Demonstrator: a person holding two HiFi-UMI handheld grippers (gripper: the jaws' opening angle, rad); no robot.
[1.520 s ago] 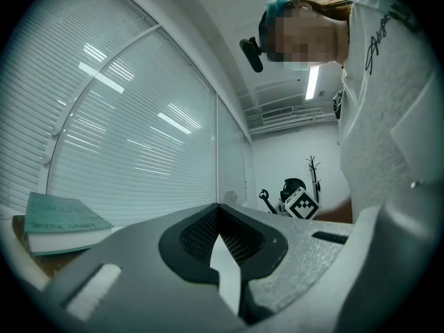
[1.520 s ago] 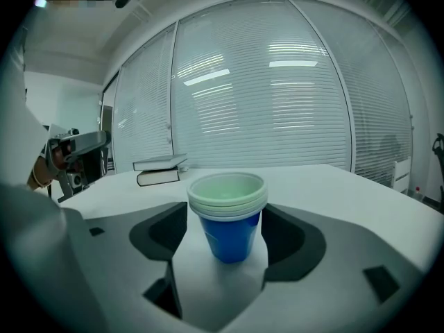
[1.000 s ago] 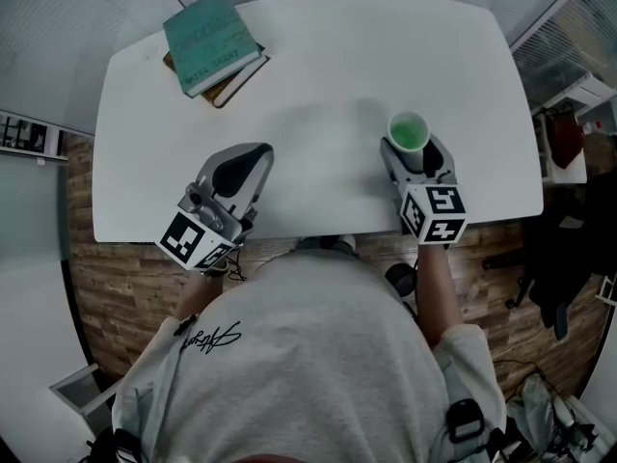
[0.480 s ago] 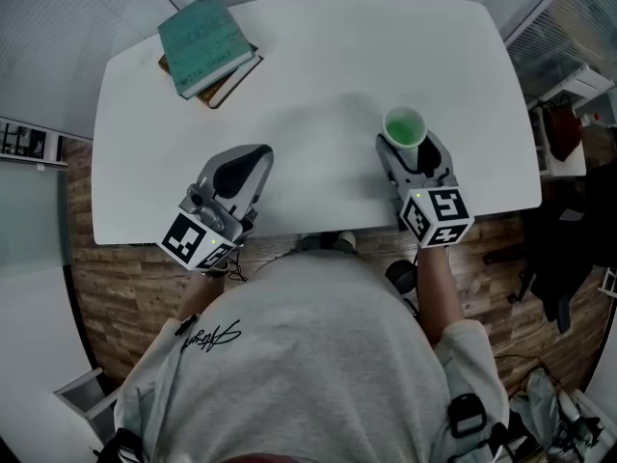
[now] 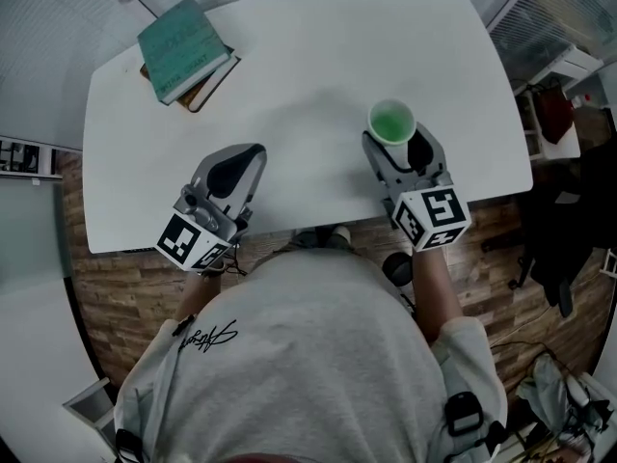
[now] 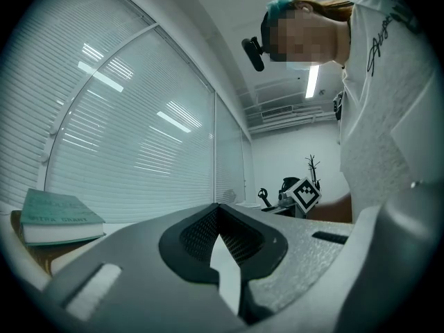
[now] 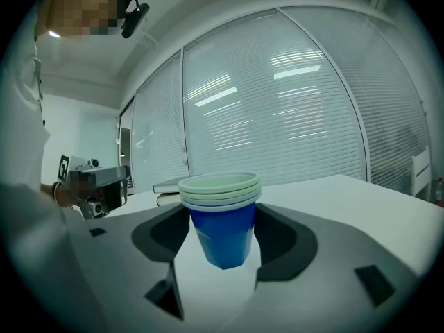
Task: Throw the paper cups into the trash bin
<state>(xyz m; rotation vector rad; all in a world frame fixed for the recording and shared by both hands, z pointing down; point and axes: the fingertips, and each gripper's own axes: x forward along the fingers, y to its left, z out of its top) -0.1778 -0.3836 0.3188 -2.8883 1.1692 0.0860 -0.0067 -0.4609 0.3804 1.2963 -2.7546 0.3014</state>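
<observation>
A stack of paper cups [image 5: 391, 122], blue outside and pale green inside, stands near the right front of the white table [image 5: 318, 56]. My right gripper [image 5: 393, 141] is shut on the stack, one jaw pressing each side. The right gripper view shows the blue cups [image 7: 222, 220] between the jaws of that gripper [image 7: 220, 252]. My left gripper [image 5: 239, 160] rests on the table's front edge, shut with nothing in it. In its own view the left gripper [image 6: 223, 255] shows only a thin sliver of light between the jaws. No trash bin appears in any view.
Two stacked books [image 5: 181, 48], a teal one on top, lie at the table's far left corner. Wooden floor [image 5: 116, 287] runs below the front edge. Dark bags and furniture [image 5: 569, 220] stand to the right of the table. Window blinds [image 7: 291, 116] line the far side.
The head view has shifted a little, so table and books sit lower left. The cups stay between the right jaws. The left gripper holds its place.
</observation>
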